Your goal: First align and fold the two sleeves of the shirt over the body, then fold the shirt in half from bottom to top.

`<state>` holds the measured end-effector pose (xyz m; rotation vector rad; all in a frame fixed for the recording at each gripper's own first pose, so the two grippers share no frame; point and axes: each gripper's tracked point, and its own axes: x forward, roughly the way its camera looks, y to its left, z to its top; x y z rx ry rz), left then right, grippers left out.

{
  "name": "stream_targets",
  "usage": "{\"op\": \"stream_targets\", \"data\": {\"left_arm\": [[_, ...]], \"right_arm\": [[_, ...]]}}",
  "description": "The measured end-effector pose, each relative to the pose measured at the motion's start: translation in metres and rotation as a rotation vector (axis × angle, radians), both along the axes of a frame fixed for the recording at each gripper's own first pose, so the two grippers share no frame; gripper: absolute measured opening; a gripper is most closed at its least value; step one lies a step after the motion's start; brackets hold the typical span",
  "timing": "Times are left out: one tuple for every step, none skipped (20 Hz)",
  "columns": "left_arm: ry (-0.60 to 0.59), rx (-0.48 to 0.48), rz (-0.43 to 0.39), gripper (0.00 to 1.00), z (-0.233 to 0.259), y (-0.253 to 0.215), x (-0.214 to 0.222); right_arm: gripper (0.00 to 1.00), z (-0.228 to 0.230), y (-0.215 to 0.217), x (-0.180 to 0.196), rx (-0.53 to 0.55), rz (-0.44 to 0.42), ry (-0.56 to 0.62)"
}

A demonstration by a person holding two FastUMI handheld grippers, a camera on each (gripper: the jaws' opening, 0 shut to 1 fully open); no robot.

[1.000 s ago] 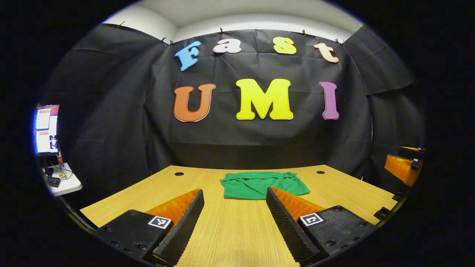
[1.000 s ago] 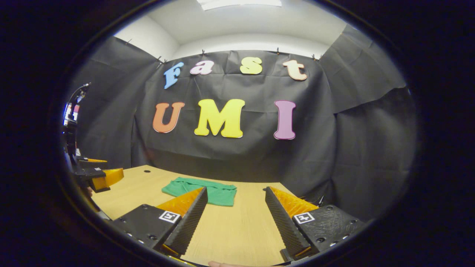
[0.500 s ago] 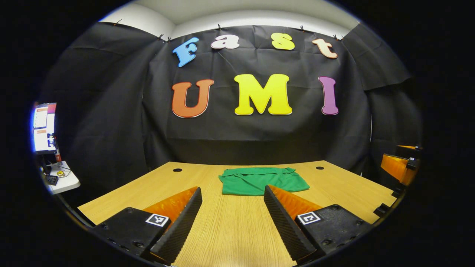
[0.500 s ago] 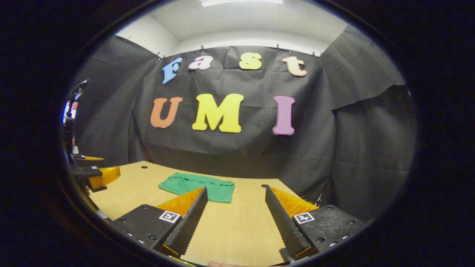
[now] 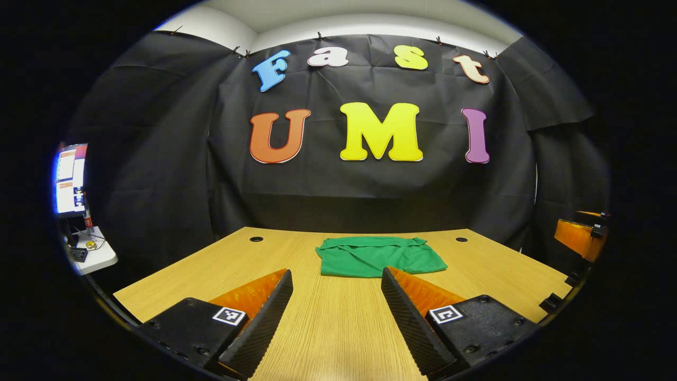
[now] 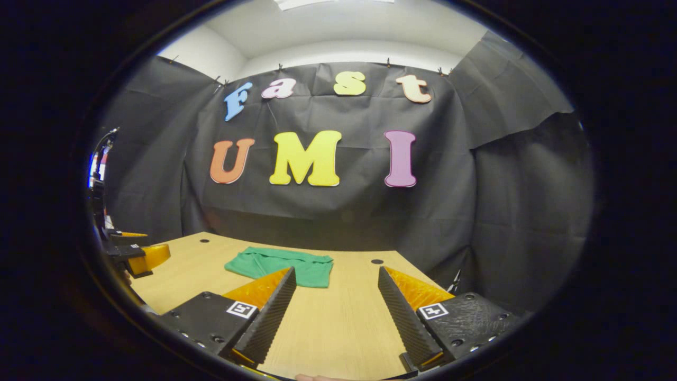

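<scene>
A green shirt (image 5: pixel 378 256) lies folded into a compact rectangle on the far half of the wooden table (image 5: pixel 328 323). In the left gripper view my left gripper (image 5: pixel 336 275) hangs open above the near table, well short of the cloth, holding nothing. The right gripper view has the same shirt (image 6: pixel 280 266) left of centre, partly behind one finger. My right gripper (image 6: pixel 334 272) is open too, above the table's right part, with nothing between its fingers. The left gripper (image 6: pixel 140 256) appears at the left edge of the right gripper view, and the right gripper (image 5: pixel 579 238) at the right edge of the left gripper view.
Two cable holes (image 5: pixel 256 239) (image 5: pixel 461 239) sit near the table's far edge. A small white side table (image 5: pixel 92 254) with a lit screen (image 5: pixel 69 180) above it stands beyond the booth at far left. Black cloth walls close the back and sides.
Both views shift slightly as the hands drift; the shirt stays put and folded. Both grippers remain open.
</scene>
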<state>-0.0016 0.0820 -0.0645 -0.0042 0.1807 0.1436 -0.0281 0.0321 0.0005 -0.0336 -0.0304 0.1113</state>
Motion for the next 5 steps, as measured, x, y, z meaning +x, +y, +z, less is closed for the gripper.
{"op": "stream_targets", "data": {"left_arm": [[-0.002,0.000,-0.002,1.00,0.0008,0.0000,-0.0002],[-0.004,0.002,-0.006,1.00,0.0021,-0.0017,0.0003],[-0.004,0.003,-0.006,1.00,0.0009,-0.0026,0.0003],[-0.003,0.004,-0.005,1.00,-0.0002,-0.0024,0.0007],[-0.002,0.005,-0.009,1.00,-0.0002,-0.0033,0.0016]], "right_arm": [[0.96,0.0001,-0.0006,-0.0006,0.001,-0.001,0.001],[0.95,-0.0012,0.0005,0.0015,0.001,0.001,0.002],[0.96,-0.0016,0.0009,0.0020,-0.001,0.002,0.004],[0.95,-0.0021,0.0013,0.0028,-0.002,0.003,0.004],[0.95,-0.0024,0.0022,0.0025,-0.003,0.005,0.007]]}}
